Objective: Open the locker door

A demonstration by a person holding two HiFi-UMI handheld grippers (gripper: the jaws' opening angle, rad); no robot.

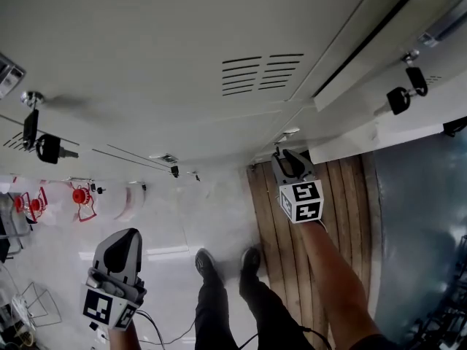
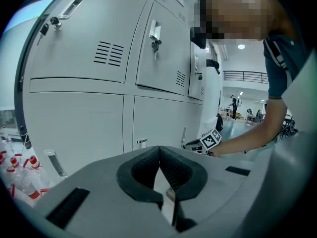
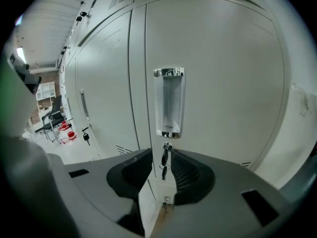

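Your right gripper (image 3: 162,155) is the one at work. Its jaws stand a little apart, and the key (image 3: 164,161) hangs straight down in the gap between them, just below centre of the right gripper view. Directly above the key sits the handle (image 3: 169,102), tall and upright, near the left edge of the locker door (image 3: 223,83). The seam runs just left of the handle, so the door probably swings from that side. You cannot tell whether either pad touches the key (the gap is narrow and dark). Your left gripper (image 2: 159,150) is pressed together on nothing and hangs low, well apart from the door; in the head view it sits at lower left.
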